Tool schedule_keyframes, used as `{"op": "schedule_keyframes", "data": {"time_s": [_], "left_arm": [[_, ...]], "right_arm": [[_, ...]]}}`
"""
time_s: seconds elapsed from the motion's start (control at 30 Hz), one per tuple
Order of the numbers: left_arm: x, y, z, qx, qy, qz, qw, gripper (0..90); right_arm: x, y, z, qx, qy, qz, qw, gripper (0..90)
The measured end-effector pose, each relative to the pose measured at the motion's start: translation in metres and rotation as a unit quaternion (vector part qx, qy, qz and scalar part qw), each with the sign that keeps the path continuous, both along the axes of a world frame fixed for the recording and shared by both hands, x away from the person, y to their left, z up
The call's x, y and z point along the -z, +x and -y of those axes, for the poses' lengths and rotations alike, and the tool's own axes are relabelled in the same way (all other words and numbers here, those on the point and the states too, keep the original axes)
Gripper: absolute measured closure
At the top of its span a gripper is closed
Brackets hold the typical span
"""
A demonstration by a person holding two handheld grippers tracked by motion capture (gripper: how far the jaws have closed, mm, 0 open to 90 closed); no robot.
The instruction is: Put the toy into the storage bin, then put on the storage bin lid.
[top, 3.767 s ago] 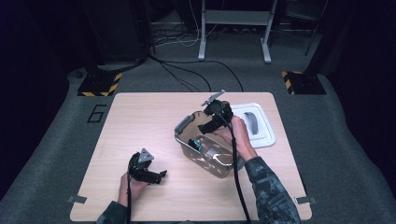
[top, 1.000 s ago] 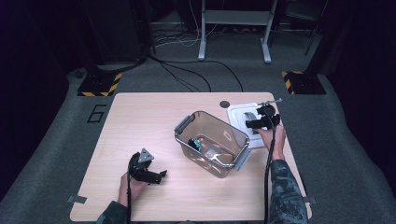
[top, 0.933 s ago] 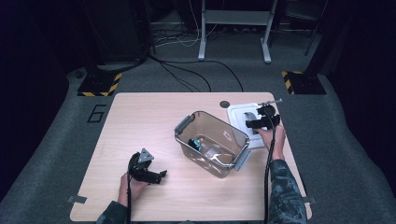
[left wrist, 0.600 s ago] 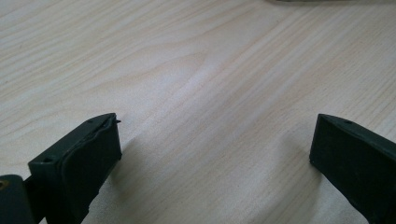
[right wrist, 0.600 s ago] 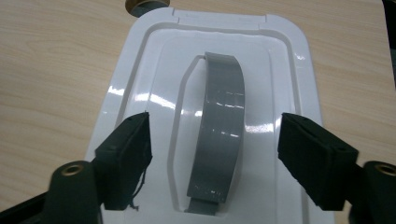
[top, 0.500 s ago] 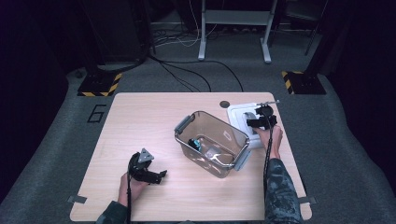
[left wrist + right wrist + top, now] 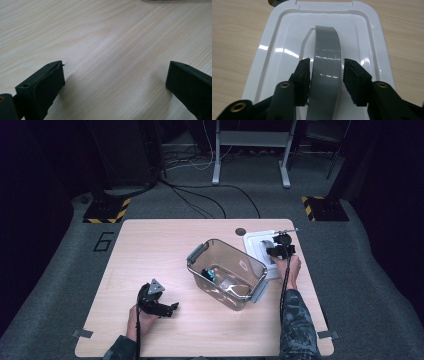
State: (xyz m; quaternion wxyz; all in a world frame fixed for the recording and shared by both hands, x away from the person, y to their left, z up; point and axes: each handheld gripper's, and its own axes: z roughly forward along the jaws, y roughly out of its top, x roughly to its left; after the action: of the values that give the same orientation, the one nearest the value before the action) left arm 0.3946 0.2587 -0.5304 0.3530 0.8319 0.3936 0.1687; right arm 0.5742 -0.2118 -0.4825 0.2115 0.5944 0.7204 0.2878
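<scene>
A grey roll of tape (image 7: 325, 40) stands on edge on a white plastic lid (image 7: 274, 50) at the table's right side (image 7: 255, 242). My right gripper (image 7: 326, 60) straddles the roll. Its jaws have just been closing: the left pad touches the roll's side, and a thin gap shows at the right pad. In the high view the right gripper (image 7: 276, 251) points down over the lid. My left gripper (image 7: 172, 309) rests near the table's front left, open with bare wood between its fingers (image 7: 116, 66).
A clear plastic bin (image 7: 235, 247) with grey clip handles stands mid-table, just left of the lid, holding a small blue and black object (image 7: 208, 274) and other bits. A dark round spot (image 7: 241, 231) lies behind the lid. Cables run across the floor beyond the table.
The right gripper left the bin, moved right over the lid and came down a little around the tape roll. The left hand stayed still.
</scene>
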Motion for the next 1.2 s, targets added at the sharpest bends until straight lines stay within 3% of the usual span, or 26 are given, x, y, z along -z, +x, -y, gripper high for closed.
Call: {"op": "schedule_keyframes", "data": {"time_s": [0.17, 0.4, 0.87, 1.2], "left_arm": [[0.0, 0.0, 0.0, 0.0, 0.0, 0.0, 1.0, 1.7], [0.0, 0.0, 0.0, -0.001, -0.002, -0.001, 1.0, 1.7], [0.0, 0.0, 0.0, -0.001, -0.002, -0.001, 1.0, 1.7], [0.0, 0.0, 0.0, 0.0, 0.0, 0.0, 1.0, 1.7]], "right_arm": [[0.0, -0.001, 0.0, 0.004, -0.004, 0.009, 0.9999, 66.3], [-0.006, -0.006, 0.003, 0.0, -0.011, 0.024, 0.9997, 66.7], [-0.043, -0.024, 0.019, -0.009, -0.021, 0.065, 0.9976, 66.8], [-0.073, -0.039, 0.027, -0.019, -0.032, 0.08, 0.9961, 66.8]]}}
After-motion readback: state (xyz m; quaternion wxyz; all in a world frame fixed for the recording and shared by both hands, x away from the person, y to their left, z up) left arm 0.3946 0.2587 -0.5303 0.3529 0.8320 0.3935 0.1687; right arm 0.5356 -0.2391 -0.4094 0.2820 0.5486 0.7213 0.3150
